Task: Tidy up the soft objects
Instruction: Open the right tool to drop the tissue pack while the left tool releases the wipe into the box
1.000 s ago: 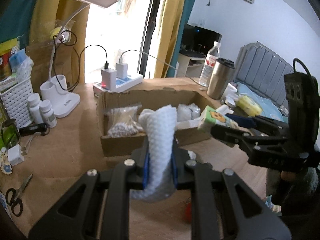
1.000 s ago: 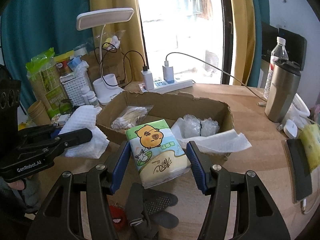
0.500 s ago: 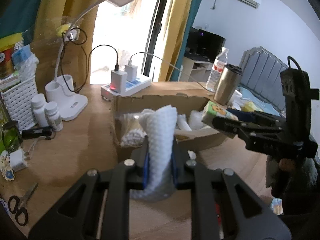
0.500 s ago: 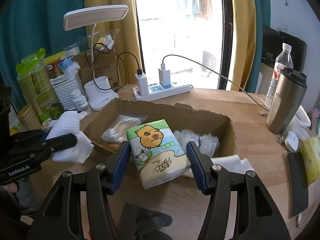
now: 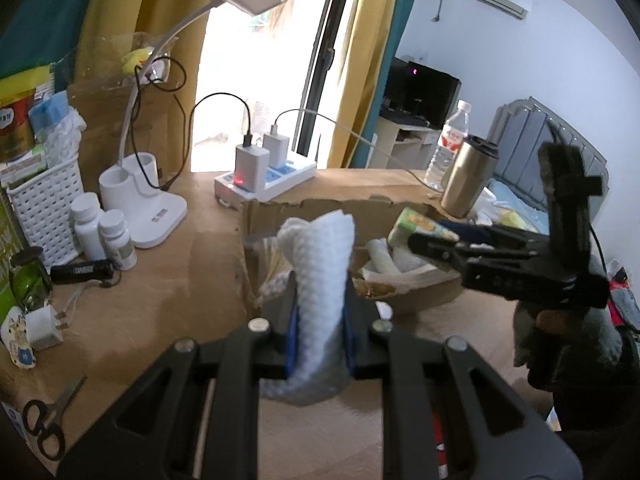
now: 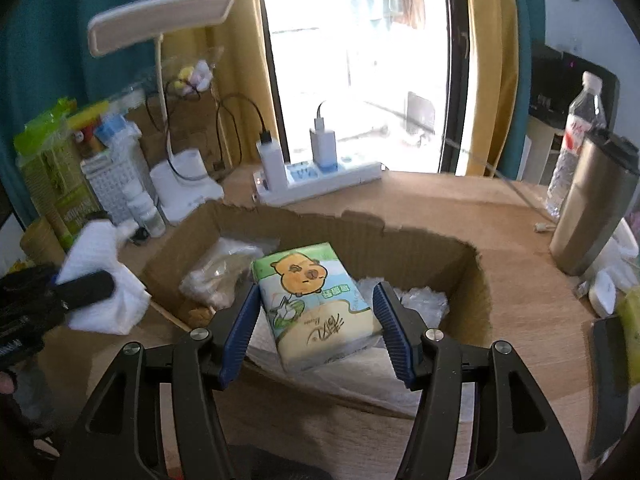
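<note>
Right gripper (image 6: 316,316) has carried the tissue pack (image 6: 314,304) forward since a second ago; it now hangs over the open cardboard box (image 6: 472,280), pads clamped on both sides of the pack. Left gripper (image 5: 320,332) is pinched tight on the white cloth (image 5: 322,280), held above the tabletop (image 5: 152,304) just left of the box.

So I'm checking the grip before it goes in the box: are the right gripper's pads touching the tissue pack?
Touching. In the right wrist view both blue pads of the right gripper press the tissue pack on its sides.
</note>
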